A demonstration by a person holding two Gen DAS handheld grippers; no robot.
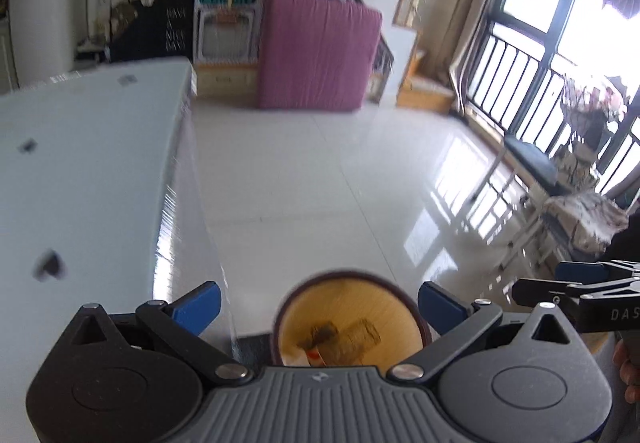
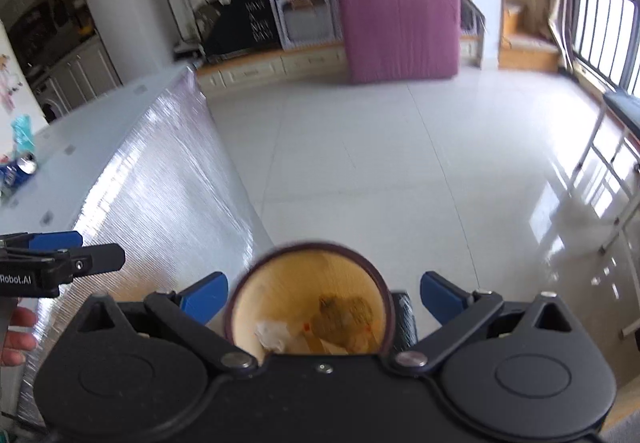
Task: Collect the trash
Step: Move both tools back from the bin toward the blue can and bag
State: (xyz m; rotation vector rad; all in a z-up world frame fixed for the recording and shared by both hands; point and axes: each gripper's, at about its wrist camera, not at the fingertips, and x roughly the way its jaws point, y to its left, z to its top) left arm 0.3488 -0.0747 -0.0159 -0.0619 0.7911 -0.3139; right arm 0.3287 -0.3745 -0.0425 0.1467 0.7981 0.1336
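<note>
A round trash bin (image 1: 350,321) with a dark rim and yellow inside stands on the floor below both grippers. It holds crumpled brownish trash (image 1: 344,339) and white paper (image 2: 276,335). My left gripper (image 1: 320,305) is open and empty above the bin. My right gripper (image 2: 322,299) is open and empty above the bin (image 2: 308,303) too. The right gripper shows at the right edge of the left wrist view (image 1: 580,283); the left one shows at the left edge of the right wrist view (image 2: 60,255). A blue can (image 2: 18,171) lies on the table.
A white table (image 1: 80,163) runs along the left; its foil-wrapped side (image 2: 160,179) faces the bin. A pink mattress (image 1: 316,51) leans at the back. A window with black railing (image 1: 540,83) and a white rack (image 2: 608,195) are on the right. A teal item (image 2: 22,133) is near the can.
</note>
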